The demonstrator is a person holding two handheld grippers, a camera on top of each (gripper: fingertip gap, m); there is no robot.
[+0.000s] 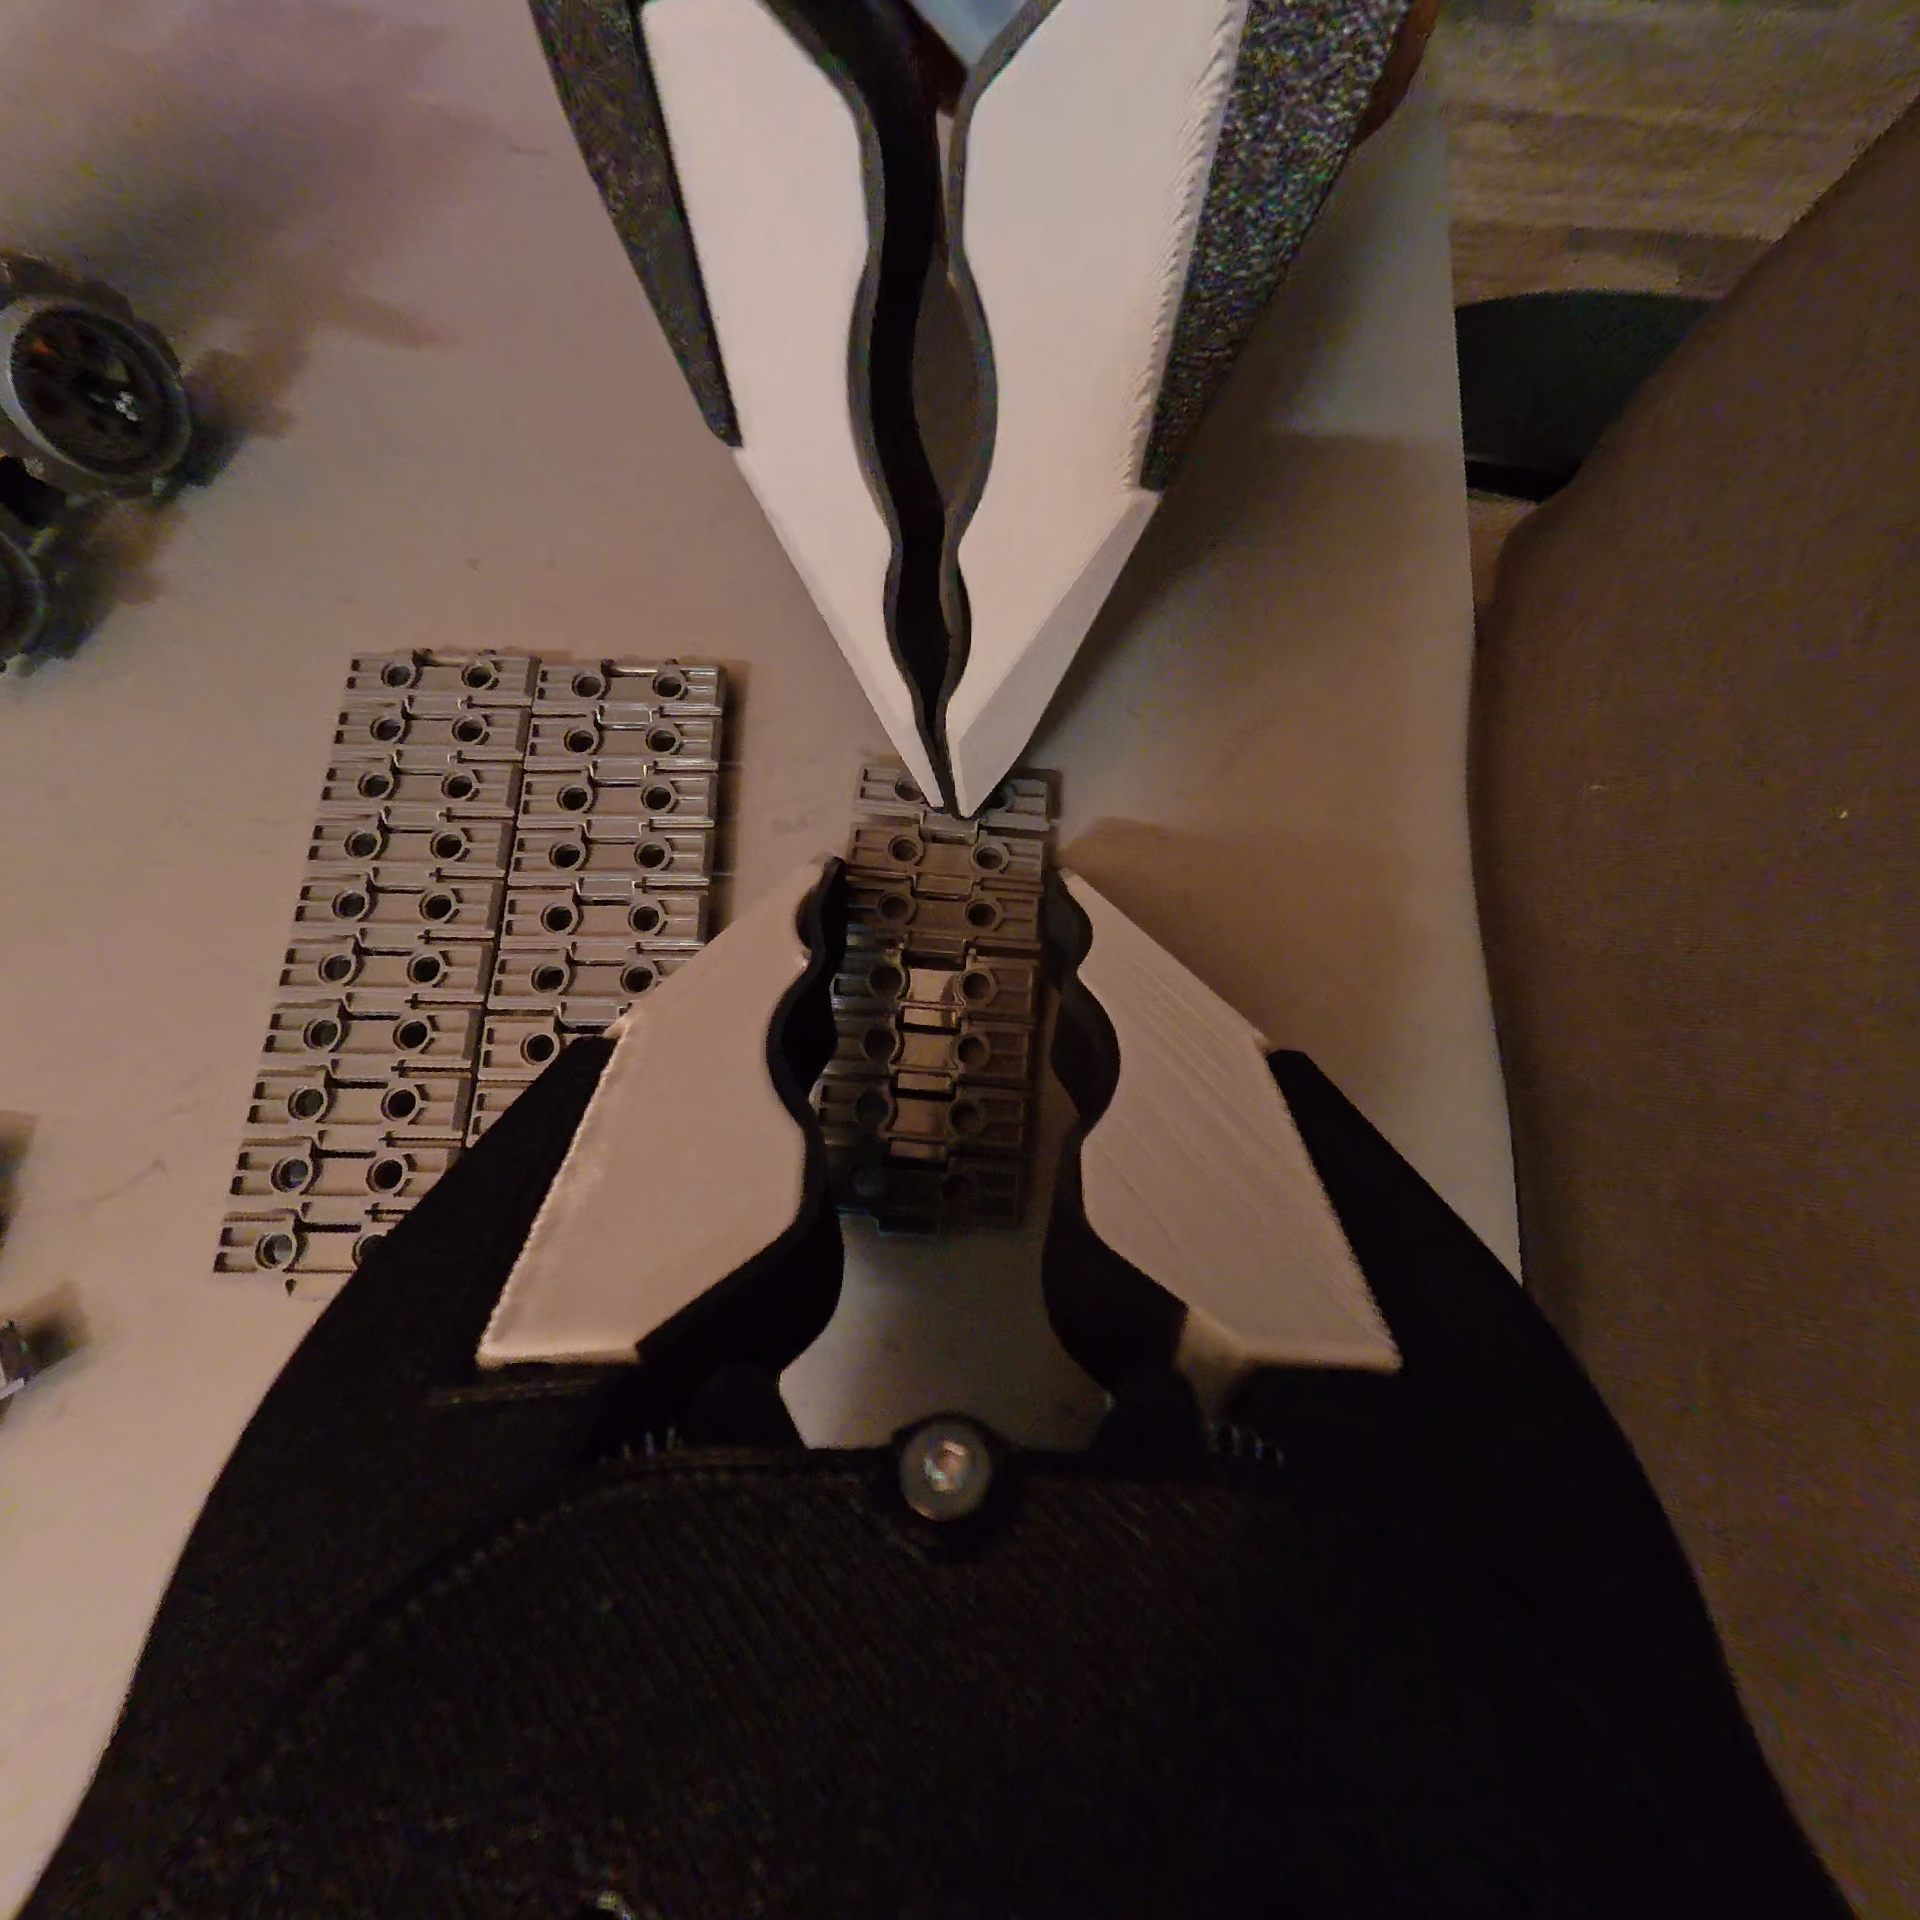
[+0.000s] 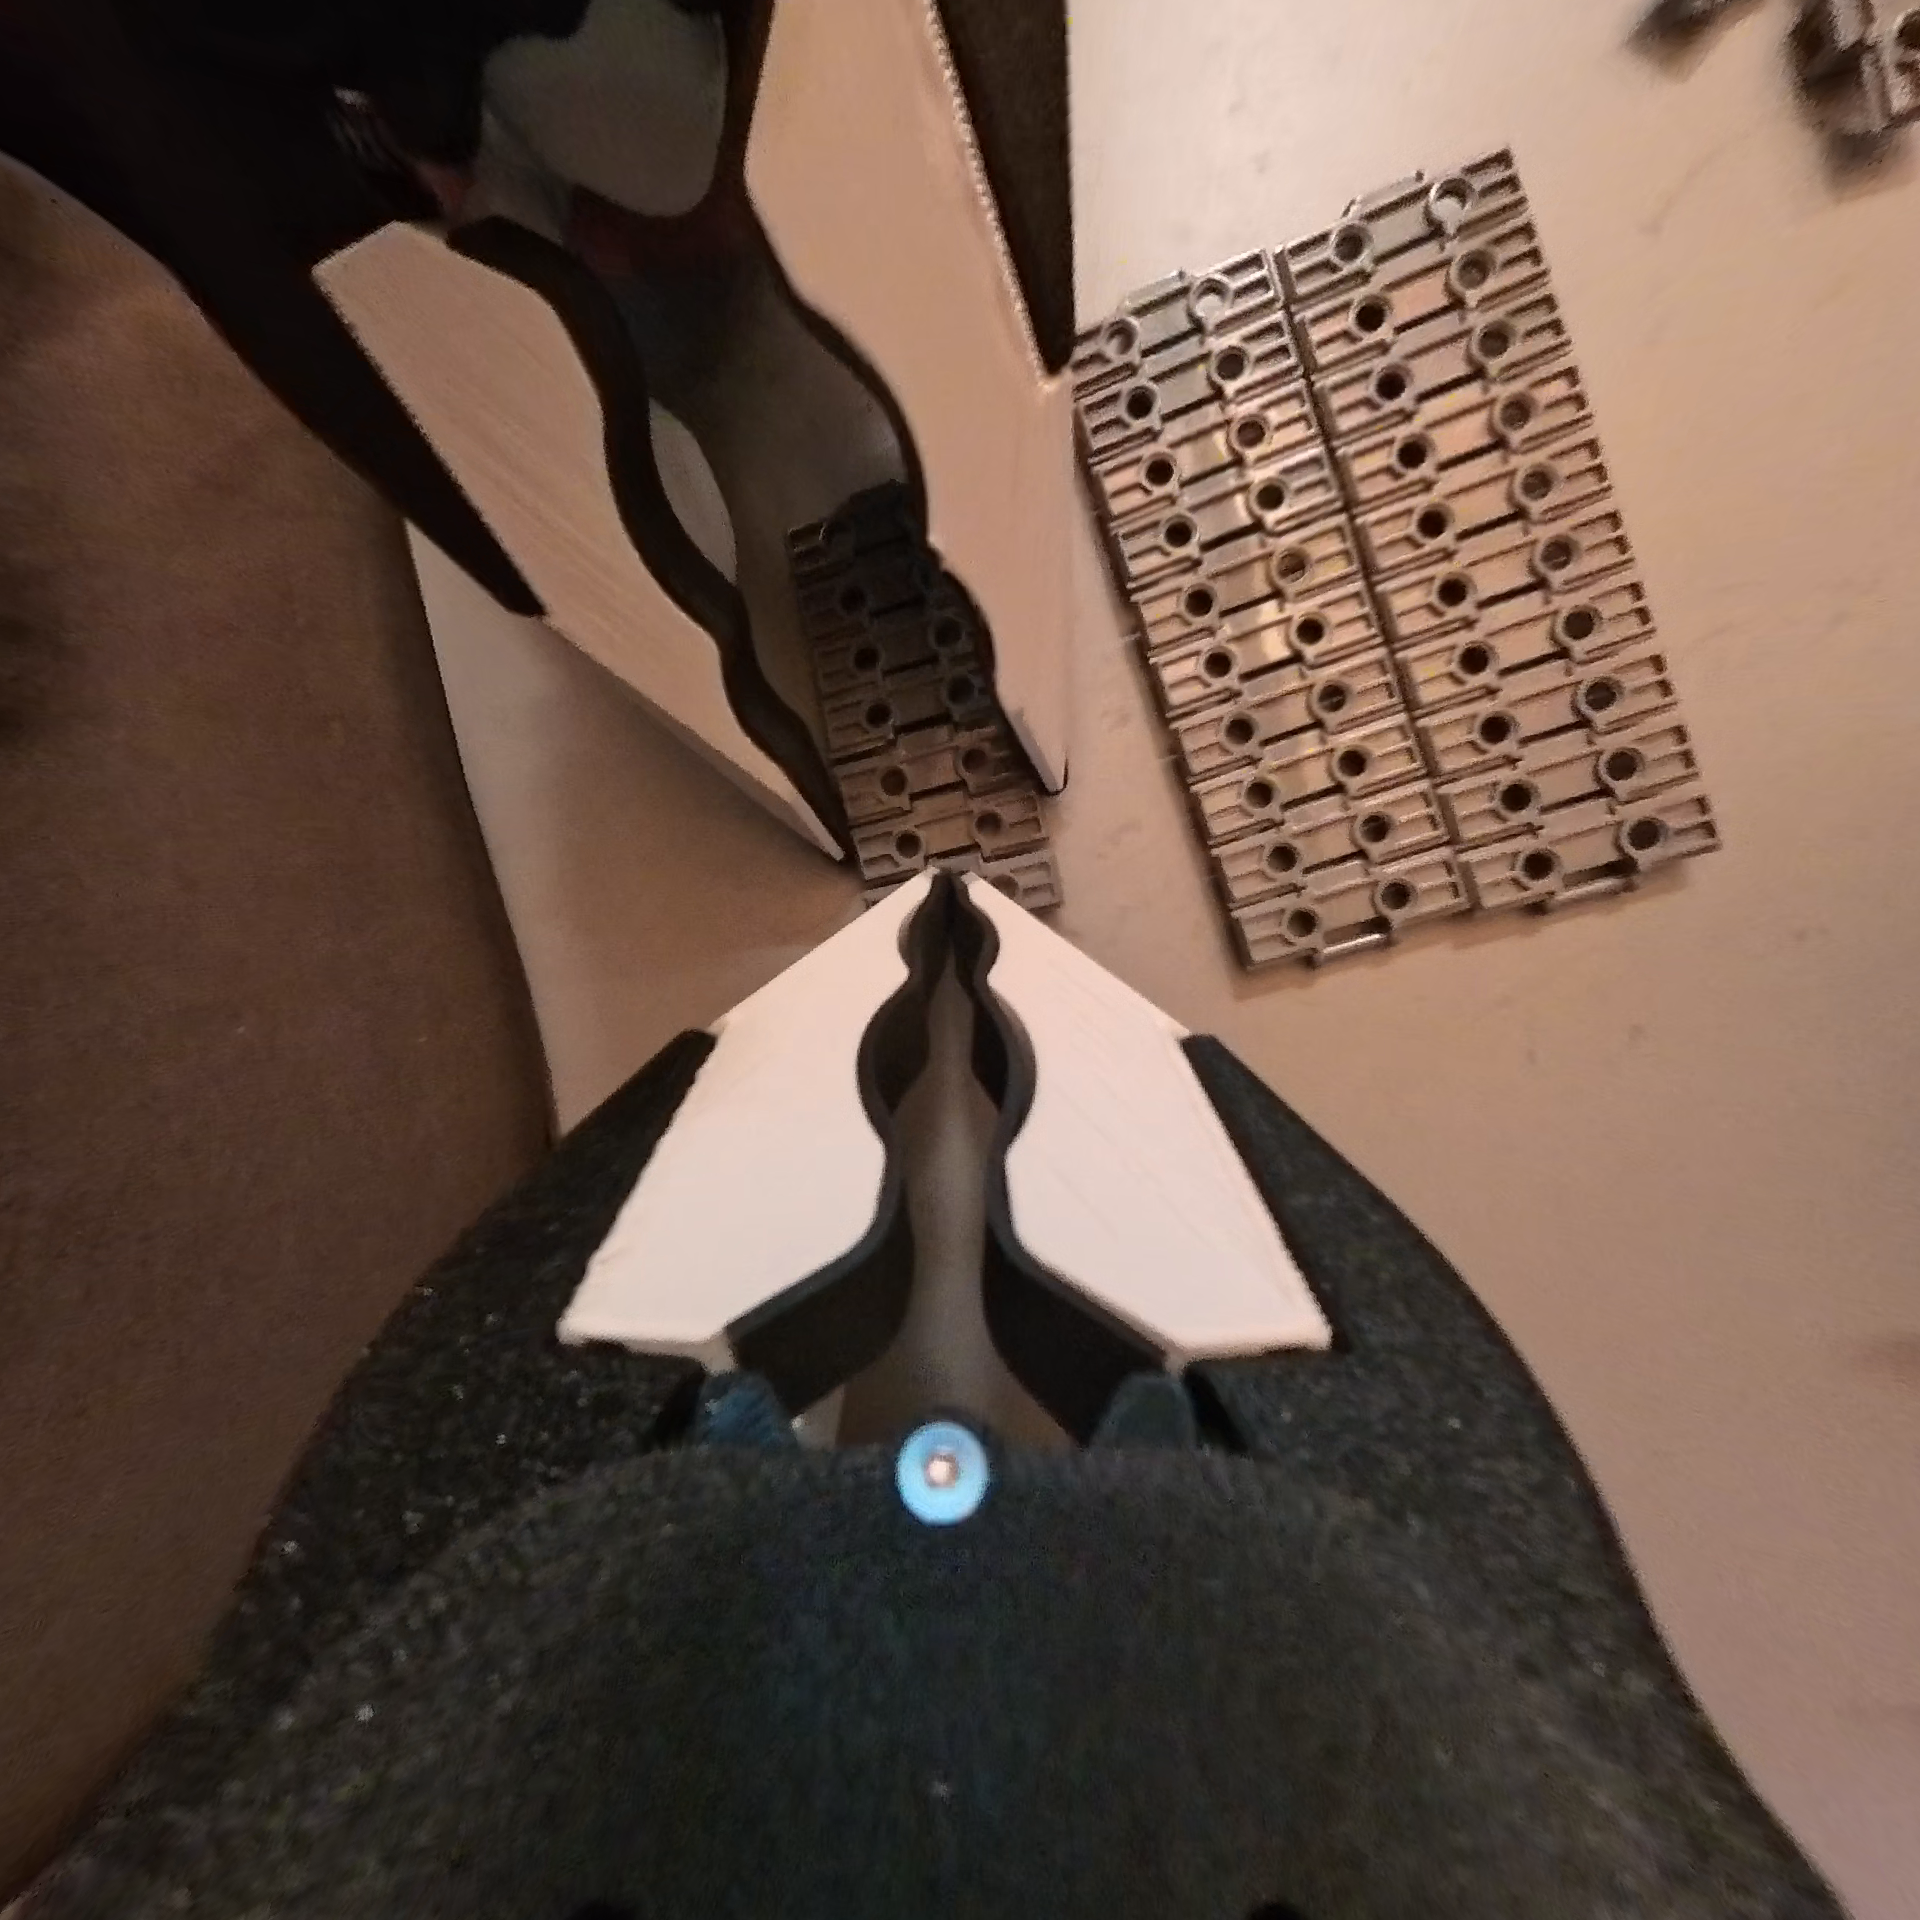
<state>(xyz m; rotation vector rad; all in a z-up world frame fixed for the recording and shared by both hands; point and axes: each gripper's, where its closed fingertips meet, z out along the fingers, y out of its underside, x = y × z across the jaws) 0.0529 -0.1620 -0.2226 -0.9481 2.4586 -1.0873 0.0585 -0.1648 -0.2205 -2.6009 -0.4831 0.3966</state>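
A short strip of grey linked track pieces (image 1: 935, 1039) lies on the white table (image 1: 416, 468) near its right edge. My left gripper (image 1: 945, 878) straddles the strip, its black pads pressed against both long sides. My right gripper (image 1: 951, 800) comes in from the far side, jaws together, with its tips resting on the strip's far end link. In the right wrist view the right gripper (image 2: 945, 883) is closed at the near end of the strip (image 2: 914, 727), and the left gripper (image 2: 943, 812) clasps the strip from beyond.
Two longer track strips lie side by side as a flat mat (image 1: 499, 914) left of the held strip, also in the right wrist view (image 2: 1382, 603). Grey wheels (image 1: 88, 384) and loose grey parts (image 1: 31, 1340) sit at the left. A brown cushion (image 1: 1714, 935) borders the table edge. The grippers are tip to tip, or close to it.
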